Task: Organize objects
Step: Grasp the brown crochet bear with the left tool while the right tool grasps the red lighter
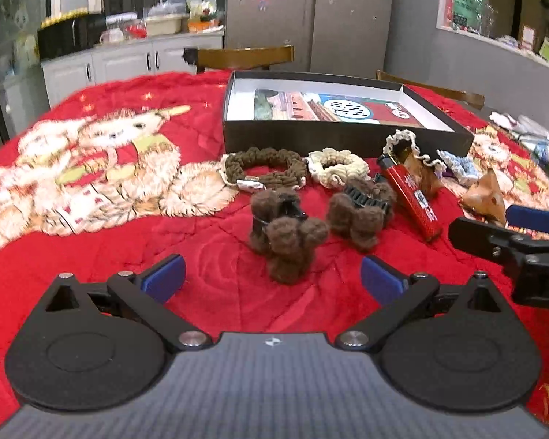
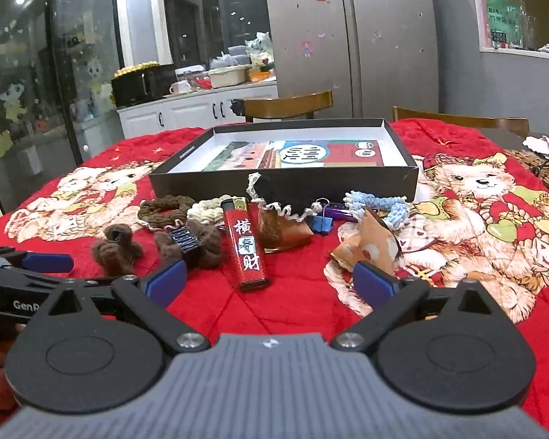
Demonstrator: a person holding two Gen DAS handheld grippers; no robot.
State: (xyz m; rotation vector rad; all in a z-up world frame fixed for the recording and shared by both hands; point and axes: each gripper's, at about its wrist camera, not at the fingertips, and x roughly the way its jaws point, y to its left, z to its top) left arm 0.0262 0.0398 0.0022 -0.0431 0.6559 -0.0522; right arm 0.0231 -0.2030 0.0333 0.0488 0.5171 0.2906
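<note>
My left gripper (image 1: 272, 280) is open above the red quilt, and a brown fuzzy claw clip (image 1: 285, 237) stands just ahead of its pads, untouched. A second fuzzy clip (image 1: 358, 212), a dark brown scrunchie (image 1: 263, 168) and a cream scrunchie (image 1: 338, 168) lie behind it. My right gripper (image 2: 271, 281) is open too, with a red lighter (image 2: 247, 247) lying just beyond its fingertips. A crumpled brown wrapper (image 2: 369, 248), a light blue scrunchie (image 2: 377, 205) and a blue binder clip (image 2: 320, 225) sit further right. A black open box (image 2: 274, 183) with a printed card inside stands behind them all.
The red bear-print quilt (image 1: 128, 219) covers the whole table. Two wooden chairs (image 2: 289, 108) stand at the far edge. A white counter (image 2: 186, 109) and a fridge (image 2: 347, 36) lie beyond. The two grippers hover side by side, close together, the right gripper (image 1: 494, 230) showing in the left wrist view.
</note>
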